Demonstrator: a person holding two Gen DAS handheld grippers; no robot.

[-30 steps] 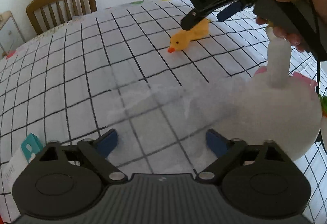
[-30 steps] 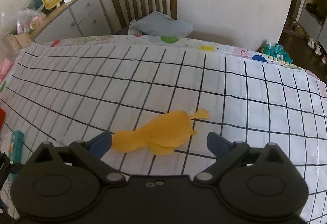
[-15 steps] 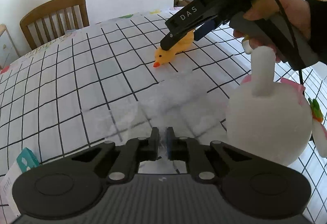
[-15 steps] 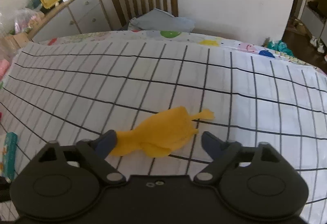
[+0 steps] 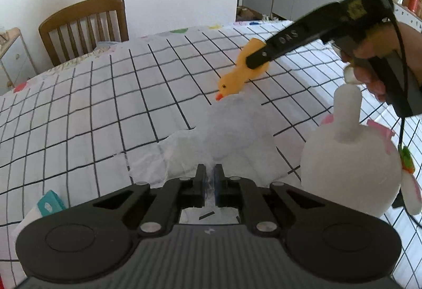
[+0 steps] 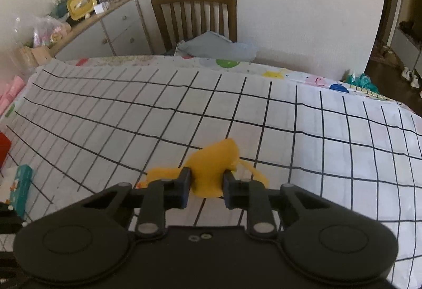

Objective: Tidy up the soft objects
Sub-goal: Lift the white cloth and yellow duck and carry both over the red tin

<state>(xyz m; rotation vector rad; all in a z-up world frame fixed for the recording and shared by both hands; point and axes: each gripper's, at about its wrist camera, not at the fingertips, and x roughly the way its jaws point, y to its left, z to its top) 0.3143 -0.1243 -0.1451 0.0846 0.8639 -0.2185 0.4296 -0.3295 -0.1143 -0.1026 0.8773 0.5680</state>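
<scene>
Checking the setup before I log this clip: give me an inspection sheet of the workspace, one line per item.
Surface: table under a white cloth with a black grid.
Job's things: yellow rubber duck lifted clear of the cloth; clear plastic bag, pulled up into a peak; white plush toy at the right edge.
Clutter: teal-and-white packet at the near left.
Grippers: left gripper shut on the clear plastic bag; right gripper, jaws just closing, pads pressing the duck's body.
Cables: a black cable hangs from the right gripper's handle.
Surroundings: wooden chair at the far side, drawer cabinet with oddments on top.
</scene>
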